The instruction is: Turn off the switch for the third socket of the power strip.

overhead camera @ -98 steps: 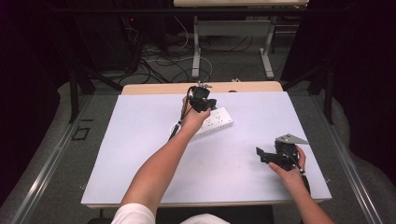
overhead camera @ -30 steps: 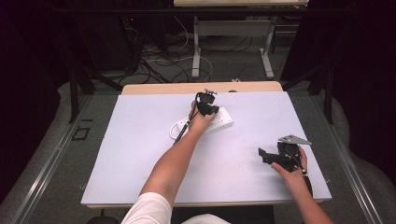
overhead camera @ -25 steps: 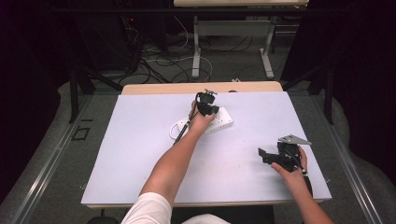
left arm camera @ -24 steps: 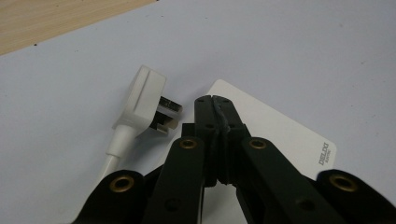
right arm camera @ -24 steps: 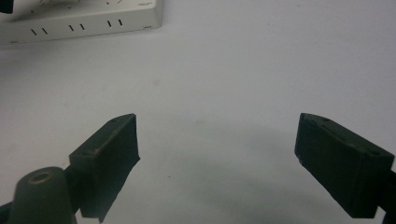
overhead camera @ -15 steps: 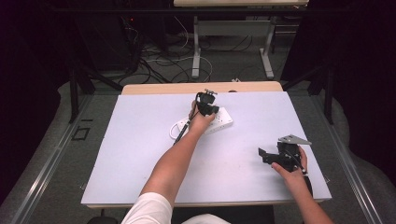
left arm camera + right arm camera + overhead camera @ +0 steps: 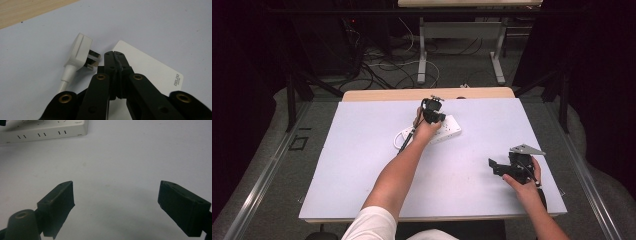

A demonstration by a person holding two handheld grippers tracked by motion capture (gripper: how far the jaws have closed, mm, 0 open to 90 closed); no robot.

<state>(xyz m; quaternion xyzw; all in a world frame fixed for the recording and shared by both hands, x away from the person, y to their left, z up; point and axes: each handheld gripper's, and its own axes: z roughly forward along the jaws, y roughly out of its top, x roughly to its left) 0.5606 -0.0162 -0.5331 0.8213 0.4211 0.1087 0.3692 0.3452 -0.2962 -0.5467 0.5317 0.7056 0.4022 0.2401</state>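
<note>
White power strip (image 7: 447,128) and white plug (image 7: 81,51) with cord; surface (image 7: 362,165) pale lavender-white, tan wood edge at rear. Both grippers black; person's sleeve (image 7: 372,222) white.

Left hand-held gripper (image 7: 432,111) slightly rightward

Small grey brand mark, unreadable, on power strip (image 7: 160,75)

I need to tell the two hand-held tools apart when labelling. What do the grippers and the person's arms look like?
Both are black. The left gripper has flat linkage bars with brass-coloured rivets, and a dark cable trails from it. The right gripper has blocky dark pads and carries a grey three-cornered plate on top. The person wears a white short sleeve; forearms bare.
</note>
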